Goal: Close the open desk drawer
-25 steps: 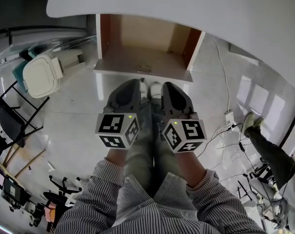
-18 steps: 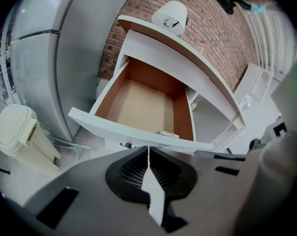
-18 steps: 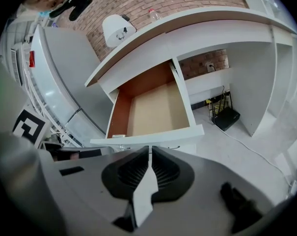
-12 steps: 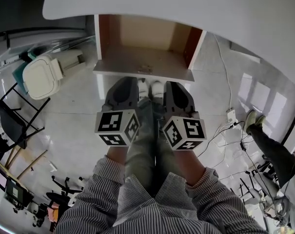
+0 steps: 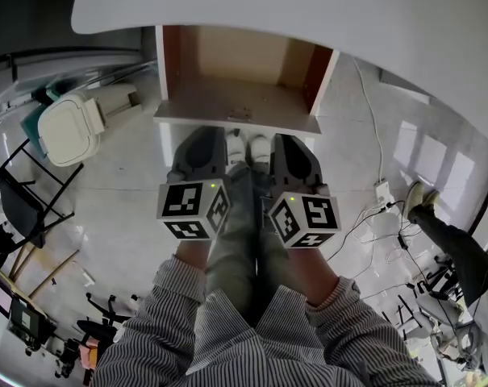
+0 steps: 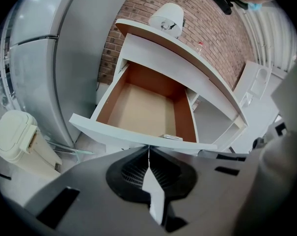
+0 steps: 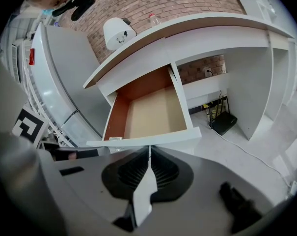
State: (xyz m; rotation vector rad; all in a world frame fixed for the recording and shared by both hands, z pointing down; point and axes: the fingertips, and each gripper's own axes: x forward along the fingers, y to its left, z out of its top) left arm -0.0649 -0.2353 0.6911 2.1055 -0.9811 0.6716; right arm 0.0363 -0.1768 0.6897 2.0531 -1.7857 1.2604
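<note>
The desk drawer (image 5: 235, 95) stands pulled out under the white desk top (image 5: 308, 14); it is empty, with a tan floor and a white front panel (image 5: 231, 122). Both grippers are side by side just in front of that panel. My left gripper (image 5: 203, 135) is shut with nothing in it, and its tips (image 6: 148, 146) sit right at the front panel (image 6: 138, 136). My right gripper (image 5: 285, 140) is shut and empty too, tips (image 7: 149, 146) at the panel's lower edge (image 7: 148, 139). Whether either touches the panel I cannot tell.
A cream lidded bin (image 5: 66, 123) stands left of the drawer. Cables and a power strip (image 5: 381, 196) lie on the floor at the right, near another person's leg (image 5: 441, 244). A black box (image 7: 222, 122) sits under the desk. A folding chair (image 5: 18, 200) is at the left.
Both grippers have moved forward a little, closing the gap to the drawer's front panel. The drawer stands just as far out as before.
</note>
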